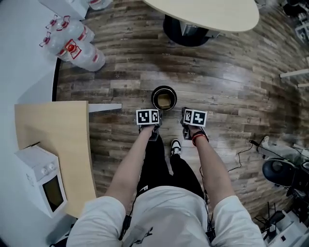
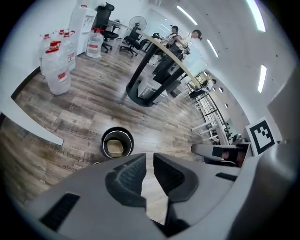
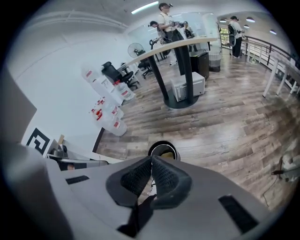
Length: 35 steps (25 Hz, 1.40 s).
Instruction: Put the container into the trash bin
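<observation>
On the wooden floor stands a round black trash bin, just ahead of both grippers. A tan container lies inside it. The bin and the container also show in the left gripper view, and the bin with the container in the right gripper view. My left gripper hangs above the floor, nearer me than the bin; its jaws stand a narrow gap apart with nothing between them. My right gripper is level with it, and its jaws meet at the tips, empty.
Large water bottles lie at the back left. A round table on a black base stands beyond the bin. A wooden counter with a small white oven is at my left. Cables and equipment sit at right.
</observation>
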Available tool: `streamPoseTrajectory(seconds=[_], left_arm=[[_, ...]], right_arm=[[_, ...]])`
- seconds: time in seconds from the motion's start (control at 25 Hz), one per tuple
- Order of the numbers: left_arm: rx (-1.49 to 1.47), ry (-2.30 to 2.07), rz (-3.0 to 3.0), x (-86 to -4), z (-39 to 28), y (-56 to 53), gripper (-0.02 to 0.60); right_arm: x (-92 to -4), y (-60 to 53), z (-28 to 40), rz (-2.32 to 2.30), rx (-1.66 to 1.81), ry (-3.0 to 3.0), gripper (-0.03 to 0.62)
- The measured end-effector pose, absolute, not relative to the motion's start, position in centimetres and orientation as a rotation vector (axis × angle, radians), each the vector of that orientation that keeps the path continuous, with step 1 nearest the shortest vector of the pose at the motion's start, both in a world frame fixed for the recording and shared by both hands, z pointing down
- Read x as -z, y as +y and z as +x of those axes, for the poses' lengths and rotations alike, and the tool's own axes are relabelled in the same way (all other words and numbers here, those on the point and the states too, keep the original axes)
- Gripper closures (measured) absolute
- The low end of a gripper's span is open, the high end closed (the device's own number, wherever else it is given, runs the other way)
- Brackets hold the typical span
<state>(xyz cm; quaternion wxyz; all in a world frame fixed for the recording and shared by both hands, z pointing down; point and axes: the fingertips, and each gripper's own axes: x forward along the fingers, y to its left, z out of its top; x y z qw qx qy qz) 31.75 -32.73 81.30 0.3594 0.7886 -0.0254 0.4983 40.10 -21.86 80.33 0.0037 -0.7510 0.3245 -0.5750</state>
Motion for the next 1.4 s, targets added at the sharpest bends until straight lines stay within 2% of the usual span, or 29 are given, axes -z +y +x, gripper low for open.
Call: streamPoseTrajectory(seconds=[0.36,0.92,1.4], left_arm=[[-1.179,-0.115,2.134,-72.2,30.0,-31.1,0.541],[-0.985,-0.218,2.373,-61.3,27.6,-30.9,0.56],[-0.826,-0.258,2.526,-52.3,28.1,-31.3,0.56]], right_arm=[[-70.0,-19.8,39.9,-2.491,1.622,1.158,0.577],[-59.8,-18.7,37.9,-2.577,1.346,1.321,0.577],[-51.3,-19.1,38.8,-2.624,1.106,1.408,0.578]])
